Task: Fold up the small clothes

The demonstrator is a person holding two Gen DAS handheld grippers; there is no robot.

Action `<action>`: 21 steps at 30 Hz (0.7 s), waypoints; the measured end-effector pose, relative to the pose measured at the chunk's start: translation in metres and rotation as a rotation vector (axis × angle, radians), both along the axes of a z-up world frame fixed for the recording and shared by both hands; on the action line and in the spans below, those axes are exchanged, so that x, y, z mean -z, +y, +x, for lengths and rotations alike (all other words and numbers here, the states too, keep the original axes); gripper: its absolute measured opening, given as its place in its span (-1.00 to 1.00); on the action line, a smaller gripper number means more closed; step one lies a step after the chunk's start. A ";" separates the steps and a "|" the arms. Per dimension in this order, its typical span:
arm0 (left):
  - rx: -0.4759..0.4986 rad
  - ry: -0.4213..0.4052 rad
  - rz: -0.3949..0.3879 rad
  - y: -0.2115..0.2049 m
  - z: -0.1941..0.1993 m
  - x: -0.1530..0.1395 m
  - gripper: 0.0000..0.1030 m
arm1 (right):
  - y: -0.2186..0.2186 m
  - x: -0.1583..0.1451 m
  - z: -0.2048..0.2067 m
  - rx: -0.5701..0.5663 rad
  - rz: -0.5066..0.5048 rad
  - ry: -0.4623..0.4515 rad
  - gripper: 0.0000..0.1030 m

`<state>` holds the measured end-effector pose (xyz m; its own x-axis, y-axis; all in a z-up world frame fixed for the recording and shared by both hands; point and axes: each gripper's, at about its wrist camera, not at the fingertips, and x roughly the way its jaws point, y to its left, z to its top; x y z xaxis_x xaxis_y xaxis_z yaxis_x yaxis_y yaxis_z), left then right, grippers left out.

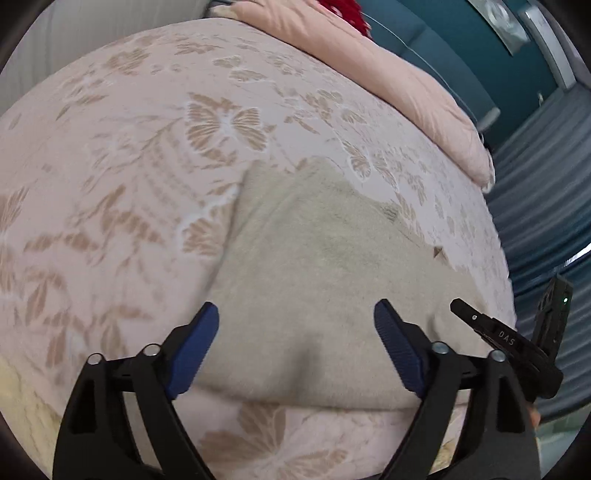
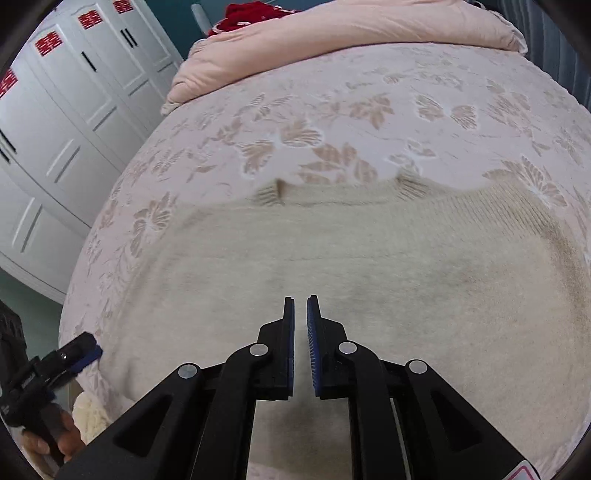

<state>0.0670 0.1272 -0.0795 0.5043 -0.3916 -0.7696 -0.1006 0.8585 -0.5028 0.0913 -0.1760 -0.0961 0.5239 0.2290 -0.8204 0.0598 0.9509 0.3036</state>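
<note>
A cream knitted sweater point(image 2: 369, 266) lies spread flat on the pink floral bedspread point(image 2: 332, 122); it also shows in the left wrist view point(image 1: 314, 258). My left gripper point(image 1: 295, 317) is open above the sweater's near part, holding nothing. My right gripper point(image 2: 300, 306) hovers over the sweater's middle with its jaws nearly together and nothing between them. The right gripper also shows at the right edge of the left wrist view point(image 1: 458, 306). The left gripper shows at the lower left of the right wrist view point(image 2: 86, 347).
A folded pink quilt point(image 2: 332, 40) lies along the head of the bed, with something red point(image 2: 243, 18) behind it. White wardrobe doors point(image 2: 66, 110) stand left of the bed. Blue curtains point(image 1: 546, 206) hang at the right.
</note>
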 end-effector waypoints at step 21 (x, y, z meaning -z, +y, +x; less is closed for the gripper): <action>0.108 -0.003 0.149 -0.068 0.060 0.012 0.67 | -0.176 0.005 -0.064 0.421 -0.093 0.020 -0.65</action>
<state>0.1275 0.0595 -0.0911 0.4678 -0.3253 -0.8218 -0.0028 0.9293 -0.3694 0.0274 -0.3522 -0.1010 0.5395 -0.0768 -0.8385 0.4538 0.8653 0.2127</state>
